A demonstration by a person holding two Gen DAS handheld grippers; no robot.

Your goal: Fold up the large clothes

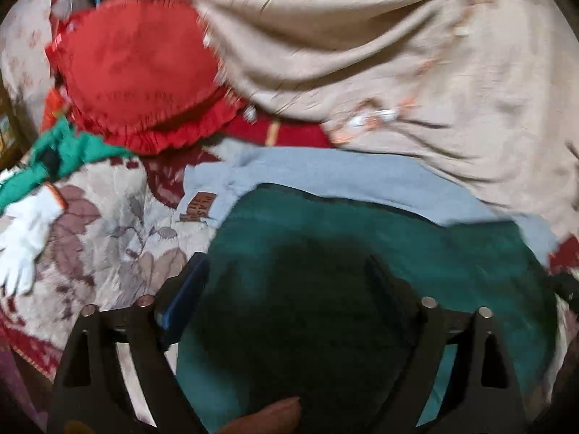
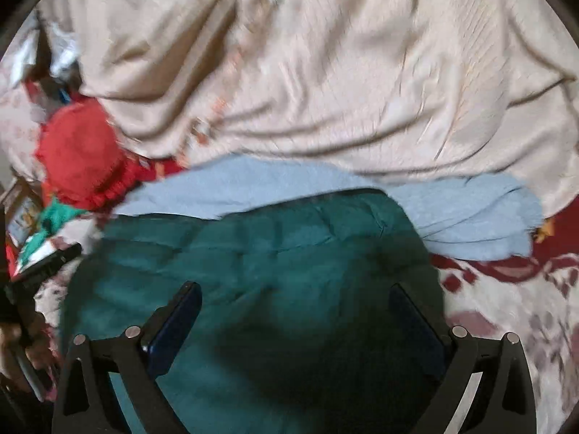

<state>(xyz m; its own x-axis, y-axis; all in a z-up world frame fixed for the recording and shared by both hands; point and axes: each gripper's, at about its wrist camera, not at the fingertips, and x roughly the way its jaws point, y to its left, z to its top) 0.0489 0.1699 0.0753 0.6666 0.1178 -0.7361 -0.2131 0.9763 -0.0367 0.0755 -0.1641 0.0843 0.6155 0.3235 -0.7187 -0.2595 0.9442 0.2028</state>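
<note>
Both of your tongs stand wide and hold nothing. In the left wrist view, the left tongs [image 1: 286, 278] hover over the green garment [image 1: 362, 253], which lies directly ahead and below. In the right wrist view, the right tongs [image 2: 295, 302] hover over the same green garment [image 2: 253, 253].

The green garment lies flat on the blue garment [image 1: 325, 170], whose edge shows at 12 o'clock beyond it. This stacking suggests a pile of finished pieces kept close to you. A brown label [image 1: 199, 208] marks the blue garment's corner at 10 o'clock in the left view.

The beige garment [image 2: 325, 72] fills the far field from 10 to 2 o'clock, rumpled and unfolded. It is probably the next large piece to handle.

A red frilled cushion [image 1: 137, 72] sits at 10 o'clock beside the beige garment. Everything rests on the floral bedspread [image 1: 108, 235]. A white glove [image 1: 25, 231] lies at 9 o'clock on it.

Both views are blurred, so fine fabric edges cannot be located with confidence.
</note>
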